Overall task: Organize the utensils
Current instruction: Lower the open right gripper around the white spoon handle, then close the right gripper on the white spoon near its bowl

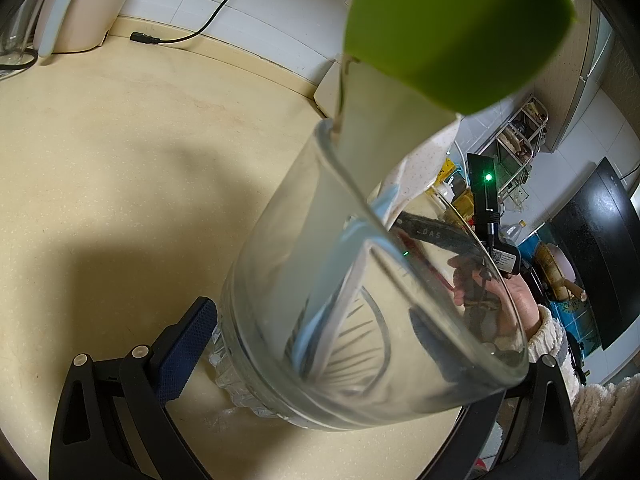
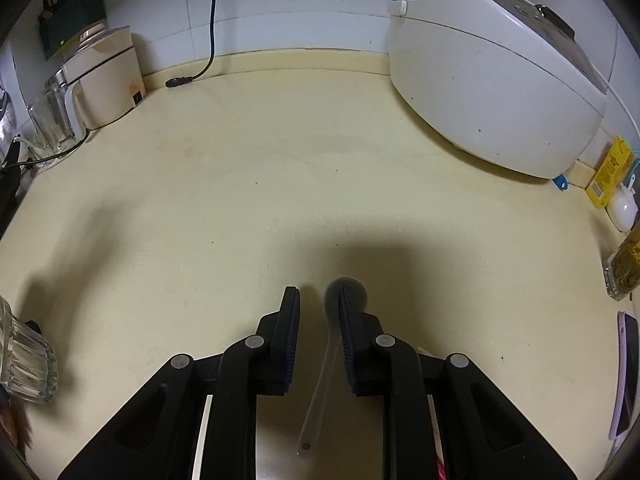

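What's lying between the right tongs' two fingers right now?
In the right wrist view, a translucent grey spoon lies on the cream countertop between the right tongs' open fingers, its round bowl by the tips; neither pad presses it.

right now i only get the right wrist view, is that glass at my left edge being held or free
observer: held, the left gripper has its fingers on either side of the glass near the base, and the glass stands on the counter
operator: anything in it yet
observer: yes, one green-headed utensil stands in it, its pale handle down inside and its head sticking out above the rim
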A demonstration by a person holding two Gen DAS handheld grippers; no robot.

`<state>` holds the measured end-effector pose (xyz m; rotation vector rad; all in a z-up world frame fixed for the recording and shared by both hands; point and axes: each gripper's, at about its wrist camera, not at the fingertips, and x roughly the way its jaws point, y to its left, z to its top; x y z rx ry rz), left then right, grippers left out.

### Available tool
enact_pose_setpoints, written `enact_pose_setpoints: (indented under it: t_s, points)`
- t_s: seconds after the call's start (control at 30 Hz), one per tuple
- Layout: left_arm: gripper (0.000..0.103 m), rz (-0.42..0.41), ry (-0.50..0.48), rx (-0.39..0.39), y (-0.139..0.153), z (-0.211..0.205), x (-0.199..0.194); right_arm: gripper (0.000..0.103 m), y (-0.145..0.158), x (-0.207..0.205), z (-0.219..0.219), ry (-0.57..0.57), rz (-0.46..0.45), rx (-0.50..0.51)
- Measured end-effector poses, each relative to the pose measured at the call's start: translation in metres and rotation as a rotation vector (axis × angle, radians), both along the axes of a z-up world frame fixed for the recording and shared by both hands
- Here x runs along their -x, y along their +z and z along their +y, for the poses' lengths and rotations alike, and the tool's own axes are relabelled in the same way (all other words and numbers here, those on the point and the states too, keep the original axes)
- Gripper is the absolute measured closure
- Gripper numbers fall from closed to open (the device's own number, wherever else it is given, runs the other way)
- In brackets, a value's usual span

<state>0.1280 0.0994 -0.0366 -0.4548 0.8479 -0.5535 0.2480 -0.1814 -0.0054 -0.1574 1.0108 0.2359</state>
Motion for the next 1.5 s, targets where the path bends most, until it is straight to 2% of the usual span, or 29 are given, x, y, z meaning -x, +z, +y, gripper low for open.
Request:
enact_pose_setpoints:
  t_s: [0.27, 0.33, 0.47, 0.7, 0.83, 1.0, 1.2, 1.5]
  points:
    - [0.003, 0.000, 0.000, 0.000, 0.000, 0.000, 0.000, 0.083, 0.000, 0.016, -0.003, 0.091, 0.017, -0.146]
    - [0.003, 0.000, 0.000, 0.000, 0.000, 0.000, 0.000, 0.083, 0.001, 0.021, -0.001, 0.118, 0.016, -0.157]
    - [0.003, 0.000, 0.000, 0.000, 0.000, 0.000, 0.000, 0.083, 0.000, 0.031, 0.008, 0.161, 0.011, -0.137]
    - [0.003, 0.000, 0.000, 0.000, 0.000, 0.000, 0.000, 0.081, 0.013, 0.044, 0.020, 0.166, -0.075, -0.070]
    - [0.003, 0.000, 0.000, 0.000, 0.000, 0.000, 0.000, 0.077, 0.015, 0.042, 0.019, 0.129, -0.094, -0.022]
    - [0.003, 0.000, 0.000, 0.000, 0.000, 0.000, 0.000, 0.066, 0.005, 0.031, 0.021, 0.131, -0.043, -0.004]
    - [0.003, 0.000, 0.000, 0.000, 0.000, 0.000, 0.000, 0.064, -0.005, 0.021, 0.029, 0.142, -0.016, 0.030]
    - [0.003, 0.001, 0.000, 0.000, 0.000, 0.000, 0.000, 0.063, 0.000, 0.021, 0.012, 0.104, -0.021, -0.033]
